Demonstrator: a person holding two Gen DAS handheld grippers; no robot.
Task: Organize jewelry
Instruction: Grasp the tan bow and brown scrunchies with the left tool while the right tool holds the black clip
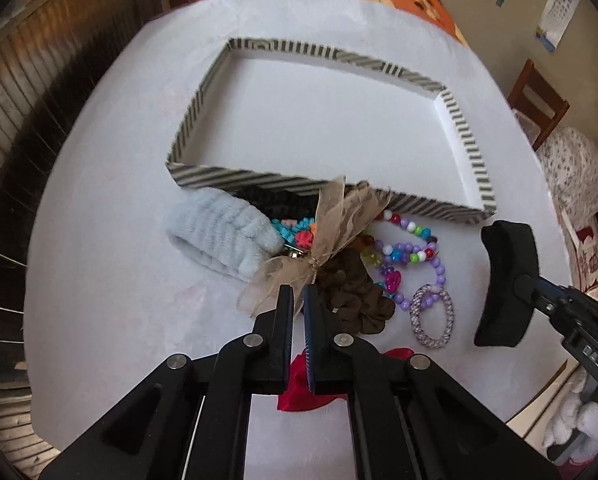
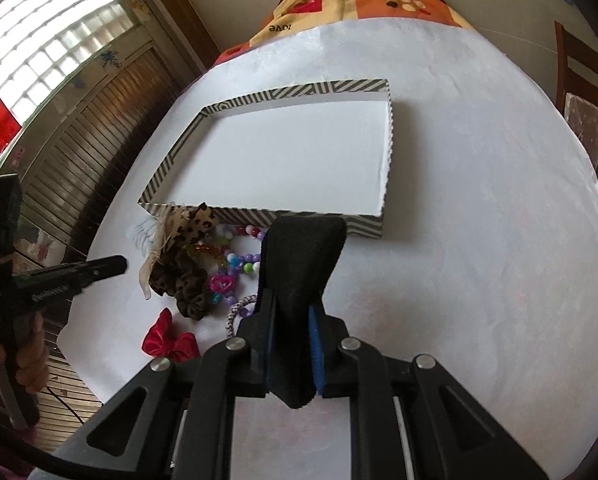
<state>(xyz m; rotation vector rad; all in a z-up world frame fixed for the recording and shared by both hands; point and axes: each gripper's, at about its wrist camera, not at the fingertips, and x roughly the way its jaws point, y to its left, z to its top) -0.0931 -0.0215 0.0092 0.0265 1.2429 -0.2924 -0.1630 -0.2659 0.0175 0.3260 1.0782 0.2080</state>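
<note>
Shallow striped tray (image 1: 203,178) lying open, pile of bead bracelets (image 1: 407,256), scrunchies, ribbon bow (image 1: 335,236) just beside its near wall

Pinching a sheer beige ribbon bow (image 1: 331,240) at its lower end between the black fingers of the left gripper (image 1: 298,294), jaws closed on the gauze.

Looking down on a white-covered table (image 1: 99,240) bearing a shallow rectangular tray with grey-and-white striped walls (image 1: 259,182), its white floor bare. Lying just in front of the tray: a pale blue fuzzy band (image 1: 223,238), a brown fabric scrunchie (image 1: 355,300), strands of multicoloured plastic beads (image 1: 407,248), a purple-and-white braided hair tie (image 1: 433,316). Peeking out beneath the fingers, a red satin bow (image 1: 303,384). Hanging at the right, the right gripper (image 1: 547,300) clamping a black curved foam-like piece (image 1: 507,280).
</note>
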